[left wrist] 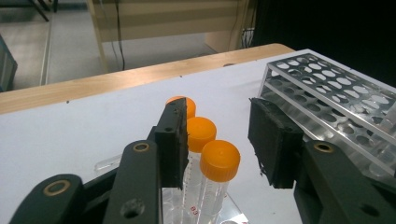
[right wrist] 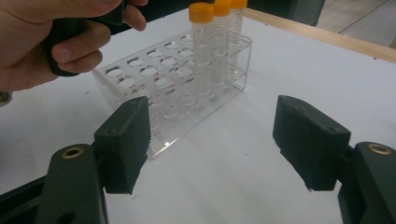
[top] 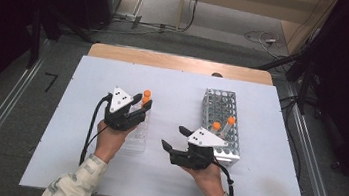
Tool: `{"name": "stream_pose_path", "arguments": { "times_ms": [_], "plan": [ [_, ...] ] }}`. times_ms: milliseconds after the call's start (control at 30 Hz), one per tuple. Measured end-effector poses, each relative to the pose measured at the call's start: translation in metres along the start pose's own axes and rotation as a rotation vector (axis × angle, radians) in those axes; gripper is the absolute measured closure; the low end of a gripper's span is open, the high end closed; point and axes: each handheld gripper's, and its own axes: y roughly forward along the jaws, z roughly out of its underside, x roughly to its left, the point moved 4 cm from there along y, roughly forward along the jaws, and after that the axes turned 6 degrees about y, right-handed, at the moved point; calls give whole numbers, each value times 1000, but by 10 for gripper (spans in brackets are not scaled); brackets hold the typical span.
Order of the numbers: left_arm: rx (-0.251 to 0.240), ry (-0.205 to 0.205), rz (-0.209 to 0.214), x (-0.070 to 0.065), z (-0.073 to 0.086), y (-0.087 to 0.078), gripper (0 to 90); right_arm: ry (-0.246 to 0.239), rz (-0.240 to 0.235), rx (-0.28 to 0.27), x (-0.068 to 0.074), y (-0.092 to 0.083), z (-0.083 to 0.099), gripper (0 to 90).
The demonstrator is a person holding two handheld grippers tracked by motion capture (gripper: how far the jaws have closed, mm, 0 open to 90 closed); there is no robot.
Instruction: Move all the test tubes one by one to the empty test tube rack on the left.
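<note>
Three clear tubes with orange caps point(left wrist: 219, 159) stand in a row at the end of a clear plastic rack point(top: 138, 138). My left gripper point(left wrist: 217, 130) hangs just above them, open; the nearest cap sits between the jaws, close to the left pad, with a gap to the right pad. From above, the left gripper point(top: 142, 103) covers the rack's far end beside the orange caps point(top: 146, 94). My right gripper point(top: 172, 137) rests open and empty to the right of that rack. In the right gripper view its jaws point(right wrist: 217, 140) frame the clear rack point(right wrist: 154, 70) and the tubes point(right wrist: 212, 46).
A white perforated rack point(top: 224, 109) stands right of centre with two orange-capped tubes point(top: 223, 123) in it; it also borders the left gripper view point(left wrist: 327, 93). The white mat point(top: 87, 92) covers a wooden table. The person's left hand point(right wrist: 42, 42) holds the left gripper.
</note>
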Motion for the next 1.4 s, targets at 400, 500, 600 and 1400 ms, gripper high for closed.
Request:
{"name": "stream_pose_path", "arguments": {
  "times_ms": [400, 500, 600, 1400],
  "plan": [
    [-28, -31, 9, -10, -6, -11, 270, 3, 0, -22, 0, -11, -1, 275],
    [-28, -28, 11, -13, -6, -12, 241, 9, 2, -25, -2, -16, -1, 277],
    [-22, -27, 9, -15, -6, -13, 214, 11, 10, -32, -5, -21, 0, 282],
    [-18, -37, 22, -17, 1, -17, 182, 22, 109, -54, -33, -65, 12, 293]
  ]
}}
